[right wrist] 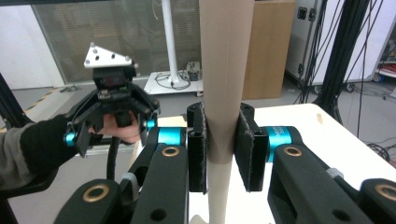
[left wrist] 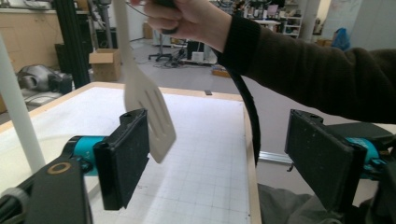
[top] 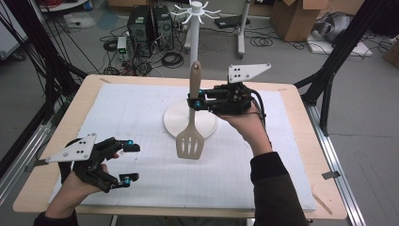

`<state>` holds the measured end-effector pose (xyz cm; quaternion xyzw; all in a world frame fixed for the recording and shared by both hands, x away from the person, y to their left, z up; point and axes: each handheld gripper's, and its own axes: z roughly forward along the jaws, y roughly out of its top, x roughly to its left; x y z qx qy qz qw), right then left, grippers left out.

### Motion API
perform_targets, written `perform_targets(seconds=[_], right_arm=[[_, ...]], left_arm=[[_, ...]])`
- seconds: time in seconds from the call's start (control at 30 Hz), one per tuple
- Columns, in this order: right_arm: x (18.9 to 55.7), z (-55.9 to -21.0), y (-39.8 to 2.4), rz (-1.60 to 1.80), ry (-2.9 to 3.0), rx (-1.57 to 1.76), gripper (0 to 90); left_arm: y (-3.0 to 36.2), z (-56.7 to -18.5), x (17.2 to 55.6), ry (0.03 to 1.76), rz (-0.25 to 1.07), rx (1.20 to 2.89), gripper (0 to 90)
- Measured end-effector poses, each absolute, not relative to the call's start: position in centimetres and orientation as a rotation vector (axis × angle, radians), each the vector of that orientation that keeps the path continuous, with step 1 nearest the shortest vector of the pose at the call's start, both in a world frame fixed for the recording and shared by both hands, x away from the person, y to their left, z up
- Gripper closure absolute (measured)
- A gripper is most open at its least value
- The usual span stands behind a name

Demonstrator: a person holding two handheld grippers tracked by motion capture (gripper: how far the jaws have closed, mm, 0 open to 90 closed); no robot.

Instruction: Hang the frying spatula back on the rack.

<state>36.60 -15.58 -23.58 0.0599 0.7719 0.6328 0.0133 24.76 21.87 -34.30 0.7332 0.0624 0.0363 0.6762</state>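
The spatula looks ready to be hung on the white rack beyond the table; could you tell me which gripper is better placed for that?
Probably the right gripper: it is shut on the spatula, held upright above the table. The left gripper is open and holds nothing.

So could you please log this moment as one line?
right gripper: jaws shut on spatula handle, blade down, above table | left gripper: jaws open, holding nothing

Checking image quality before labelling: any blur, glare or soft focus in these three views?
High view: even light, no glare, spatula slightly soft. Left gripper view: near jaws sharp, the spatula and sleeve a bit soft, bright background at top right. Right gripper view: spatula handle close and slightly soft, left gripper readable.
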Motion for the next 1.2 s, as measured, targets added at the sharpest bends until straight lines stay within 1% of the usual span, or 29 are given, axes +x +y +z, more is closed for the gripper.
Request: perform_targets(seconds=[0.47, 0.7, 0.87, 1.2], right_arm=[[38.9, -20.8, -14.6, 1.923, 2.387, 0.179, 76.9], [40.0, -19.6, -13.0, 1.831, 2.369, 0.277, 76.9], [40.6, -19.4, -12.1, 1.821, 2.358, 0.320, 76.9], [41.9, -19.4, -11.6, 1.793, 2.324, 0.410, 76.9]], left_arm=[[22.5, -34.6, 25.1, 0.147, 0.085, 1.640, 20.2], [22.3, -34.8, 25.2, 0.144, 0.069, 1.640, 20.4], [22.2, -34.8, 25.2, 0.138, 0.066, 1.643, 20.5], [22.3, -34.9, 25.2, 0.136, 0.058, 1.637, 20.6]])
